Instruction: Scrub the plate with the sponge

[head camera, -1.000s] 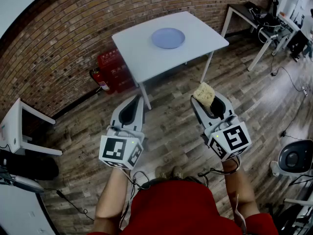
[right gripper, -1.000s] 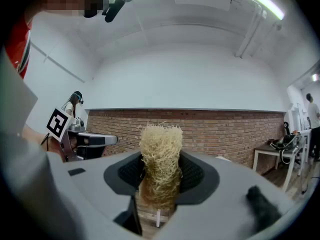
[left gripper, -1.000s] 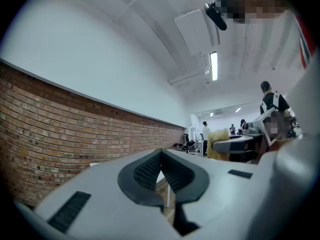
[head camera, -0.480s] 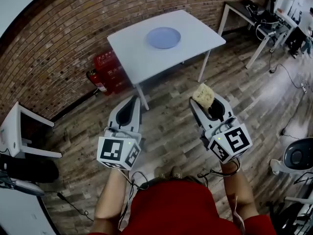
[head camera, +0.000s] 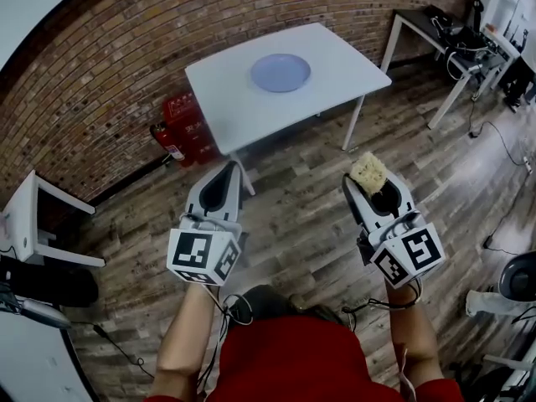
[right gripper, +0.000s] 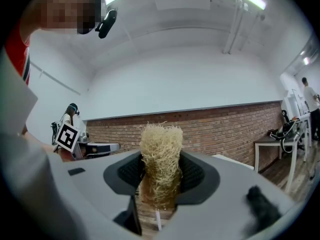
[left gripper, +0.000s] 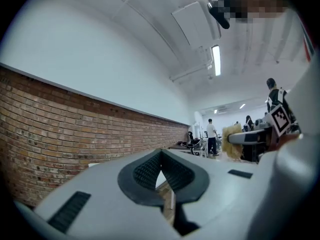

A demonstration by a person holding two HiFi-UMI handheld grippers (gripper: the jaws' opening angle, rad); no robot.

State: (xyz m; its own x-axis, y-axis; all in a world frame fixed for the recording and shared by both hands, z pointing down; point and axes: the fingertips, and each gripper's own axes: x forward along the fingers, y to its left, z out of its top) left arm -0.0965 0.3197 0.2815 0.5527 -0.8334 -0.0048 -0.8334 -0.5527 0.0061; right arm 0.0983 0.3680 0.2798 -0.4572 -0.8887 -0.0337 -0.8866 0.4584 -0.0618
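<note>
A pale blue plate (head camera: 280,72) lies on a white table (head camera: 335,57) by the brick wall, well ahead of both grippers. My right gripper (head camera: 369,179) is shut on a straw-coloured fibrous sponge (head camera: 368,172), which stands up between the pads (right gripper: 160,171). My left gripper (head camera: 229,172) is shut with nothing in it, its dark pads meeting (left gripper: 161,166). Both grippers hang over the wooden floor, short of the table. In the left gripper view the sponge (left gripper: 232,140) shows at the right.
Red crates (head camera: 188,120) and a fire extinguisher (head camera: 168,142) stand under the table's left end. A second white table (head camera: 25,216) is at the left, a desk (head camera: 440,32) with equipment at the far right, an office chair (head camera: 519,279) at the right edge.
The right gripper with the sponge has shifted right and a little nearer. The table and plate sit slightly lower and more central than half a second ago. The left gripper has hardly moved.
</note>
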